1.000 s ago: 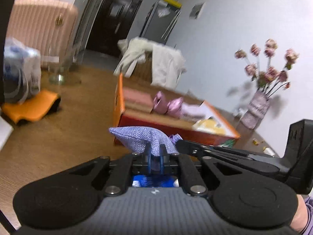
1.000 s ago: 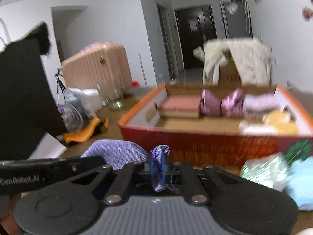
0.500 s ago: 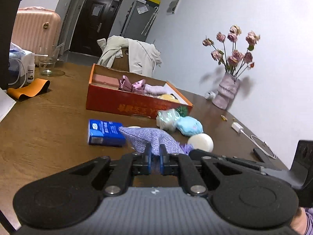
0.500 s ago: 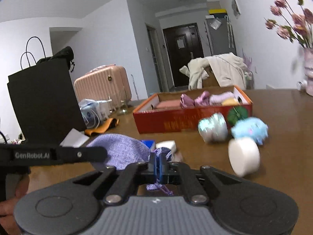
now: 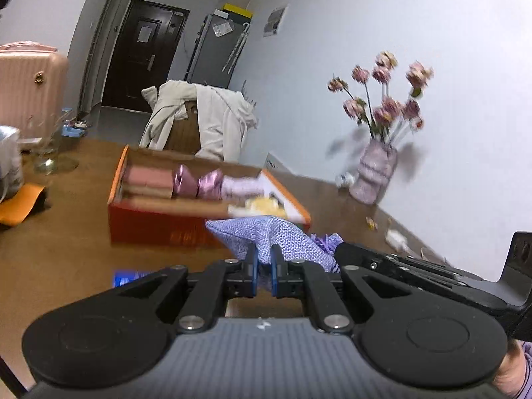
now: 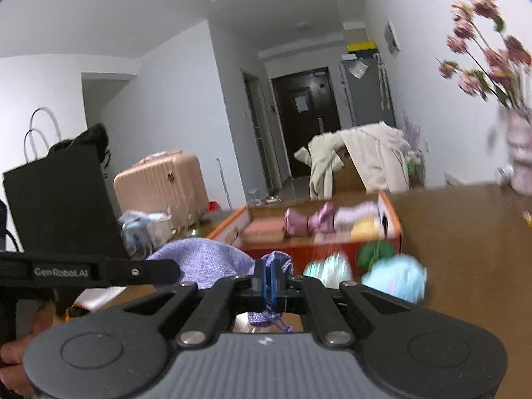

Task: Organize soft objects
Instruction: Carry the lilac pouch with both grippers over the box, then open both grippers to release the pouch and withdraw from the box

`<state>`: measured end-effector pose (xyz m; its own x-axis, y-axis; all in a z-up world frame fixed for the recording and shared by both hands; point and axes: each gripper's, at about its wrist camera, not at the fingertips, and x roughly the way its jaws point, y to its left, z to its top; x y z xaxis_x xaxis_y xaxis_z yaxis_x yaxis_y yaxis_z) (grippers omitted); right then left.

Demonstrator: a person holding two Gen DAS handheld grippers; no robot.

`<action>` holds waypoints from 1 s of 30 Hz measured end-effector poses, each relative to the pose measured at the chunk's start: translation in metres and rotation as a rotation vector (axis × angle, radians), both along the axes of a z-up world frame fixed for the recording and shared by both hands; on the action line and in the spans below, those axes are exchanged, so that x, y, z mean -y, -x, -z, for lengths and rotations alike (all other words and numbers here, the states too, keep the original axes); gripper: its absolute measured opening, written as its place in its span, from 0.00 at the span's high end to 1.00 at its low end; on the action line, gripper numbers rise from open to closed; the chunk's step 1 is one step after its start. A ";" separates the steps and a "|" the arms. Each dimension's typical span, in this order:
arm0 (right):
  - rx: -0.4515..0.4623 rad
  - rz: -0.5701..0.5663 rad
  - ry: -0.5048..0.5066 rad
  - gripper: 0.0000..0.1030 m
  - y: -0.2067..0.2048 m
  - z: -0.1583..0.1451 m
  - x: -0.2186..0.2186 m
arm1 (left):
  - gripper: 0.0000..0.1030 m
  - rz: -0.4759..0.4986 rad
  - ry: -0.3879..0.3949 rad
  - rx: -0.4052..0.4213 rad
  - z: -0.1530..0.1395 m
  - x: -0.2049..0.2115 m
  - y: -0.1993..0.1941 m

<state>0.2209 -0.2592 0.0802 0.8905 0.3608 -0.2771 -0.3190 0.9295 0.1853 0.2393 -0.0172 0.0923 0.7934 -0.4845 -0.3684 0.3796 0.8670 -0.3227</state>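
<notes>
Both grippers hold one purple woven pouch point(image 5: 266, 232) above the wooden table. My left gripper point(image 5: 262, 266) is shut on the pouch's body. My right gripper point(image 6: 269, 282) is shut on its gathered drawstring end point(image 6: 276, 261); the pouch body point(image 6: 206, 259) bulges to the left there. The orange box point(image 5: 159, 219) lies ahead, holding pink folded cloth, shiny pink bows point(image 5: 196, 183), a pale lilac item and a yellow one. The box also shows in the right wrist view point(image 6: 389, 212). A silvery soft ball point(image 6: 329, 267), a green one point(image 6: 375, 252) and a light blue plush point(image 6: 395, 279) lie before the box.
A vase of pink flowers point(image 5: 375, 173) stands at the right by the wall. A blue packet point(image 5: 128, 279) lies on the table near me. An orange cloth point(image 5: 20, 206) and a glass point(image 5: 50, 156) are at the left. A black bag point(image 6: 60, 199) stands left.
Both grippers have lifted and swung with the pouch; the view tilted up, so the box looks closer and the white ball has left view. Both grips are unchanged.
</notes>
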 end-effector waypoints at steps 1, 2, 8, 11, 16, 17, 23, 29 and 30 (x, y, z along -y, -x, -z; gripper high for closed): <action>0.006 -0.006 0.023 0.98 -0.022 -0.011 0.003 | 0.92 0.002 0.013 -0.005 -0.005 0.001 -0.020; 0.003 -0.021 0.048 0.98 -0.044 -0.021 0.004 | 0.92 -0.010 0.035 -0.024 -0.011 0.003 -0.046; -0.132 -0.048 0.138 0.98 -0.190 -0.041 0.006 | 0.92 -0.052 0.030 -0.141 -0.013 0.023 -0.181; -0.198 -0.028 0.213 0.98 -0.249 -0.029 -0.004 | 0.92 -0.060 -0.005 -0.208 0.002 0.034 -0.234; -0.295 0.002 0.315 0.98 -0.307 0.007 -0.017 | 0.92 -0.056 -0.084 -0.306 0.041 0.051 -0.285; -0.317 0.009 0.337 0.98 -0.315 0.015 -0.019 | 0.92 -0.050 -0.104 -0.319 0.049 0.054 -0.291; -0.416 0.070 0.437 0.96 -0.335 0.048 -0.023 | 0.84 0.018 -0.196 -0.391 0.073 0.066 -0.301; -0.460 0.073 0.356 0.88 -0.329 0.045 -0.011 | 0.53 -0.024 -0.183 -0.358 0.064 0.048 -0.290; -0.456 0.067 0.338 0.80 -0.325 0.040 -0.009 | 0.52 -0.030 -0.188 -0.344 0.057 0.045 -0.286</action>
